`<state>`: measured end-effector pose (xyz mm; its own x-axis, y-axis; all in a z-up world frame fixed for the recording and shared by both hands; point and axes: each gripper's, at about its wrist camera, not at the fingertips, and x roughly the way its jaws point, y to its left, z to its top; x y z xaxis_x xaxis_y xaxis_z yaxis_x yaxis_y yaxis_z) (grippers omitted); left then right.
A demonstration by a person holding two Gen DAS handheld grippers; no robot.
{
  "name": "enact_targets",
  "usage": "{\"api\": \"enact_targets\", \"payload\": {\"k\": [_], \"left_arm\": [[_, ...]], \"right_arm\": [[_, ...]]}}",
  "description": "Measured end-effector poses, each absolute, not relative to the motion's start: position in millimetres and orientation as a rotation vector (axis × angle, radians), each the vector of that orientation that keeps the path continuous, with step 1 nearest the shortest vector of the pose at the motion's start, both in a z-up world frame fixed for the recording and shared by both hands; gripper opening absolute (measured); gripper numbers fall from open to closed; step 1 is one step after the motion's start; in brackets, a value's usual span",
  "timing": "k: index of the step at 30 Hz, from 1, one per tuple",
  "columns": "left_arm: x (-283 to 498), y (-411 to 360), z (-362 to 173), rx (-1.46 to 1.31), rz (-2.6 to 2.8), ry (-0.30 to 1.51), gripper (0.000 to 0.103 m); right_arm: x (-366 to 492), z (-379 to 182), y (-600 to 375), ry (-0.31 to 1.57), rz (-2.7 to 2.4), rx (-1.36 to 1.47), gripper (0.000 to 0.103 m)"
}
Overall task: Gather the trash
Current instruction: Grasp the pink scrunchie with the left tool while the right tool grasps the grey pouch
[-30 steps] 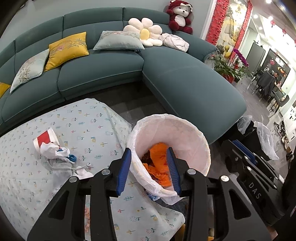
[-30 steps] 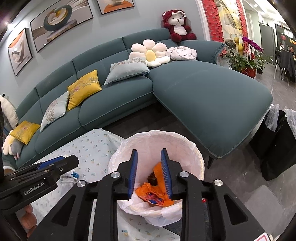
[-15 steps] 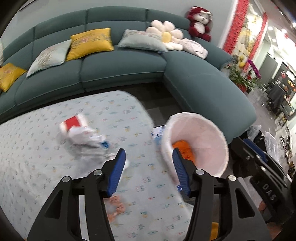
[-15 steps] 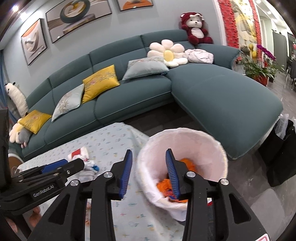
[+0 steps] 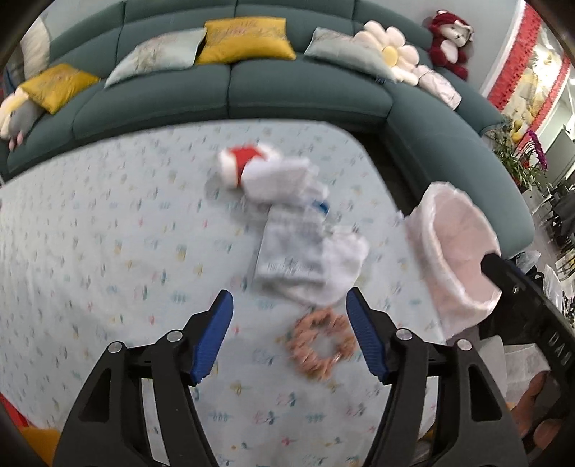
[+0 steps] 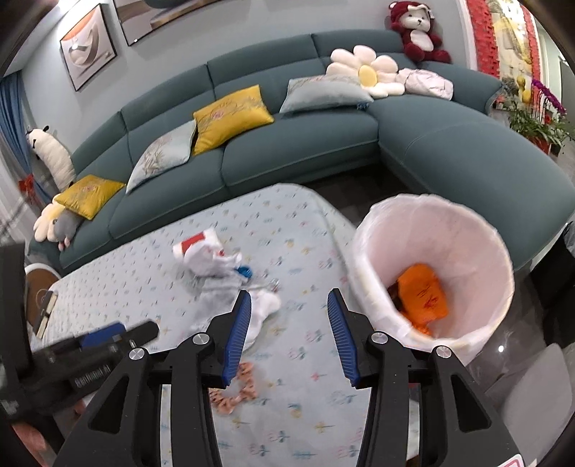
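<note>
Right tool alone sees orange trash inside bin.

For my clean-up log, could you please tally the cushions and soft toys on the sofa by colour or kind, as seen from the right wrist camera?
Yellow cushions: 2
Grey-green cushions: 2
Flower cushions: 2
Red and white teddy bear: 1
White plush toy at the far left: 1
Grey plush toy: 1
Total: 9
</note>
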<state>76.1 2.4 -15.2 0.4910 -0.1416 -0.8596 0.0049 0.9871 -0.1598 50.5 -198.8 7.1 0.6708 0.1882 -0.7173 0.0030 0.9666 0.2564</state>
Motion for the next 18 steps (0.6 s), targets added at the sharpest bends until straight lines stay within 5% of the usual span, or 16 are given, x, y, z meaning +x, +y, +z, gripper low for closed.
{"api": "enact_targets", "payload": {"k": [18], "left_arm": [[79,-17,-111,-0.169,-0.122,1.248,0.054]], "right_arm": [[61,-42,-168,0.947,0.115,0.207,0.044]]}}
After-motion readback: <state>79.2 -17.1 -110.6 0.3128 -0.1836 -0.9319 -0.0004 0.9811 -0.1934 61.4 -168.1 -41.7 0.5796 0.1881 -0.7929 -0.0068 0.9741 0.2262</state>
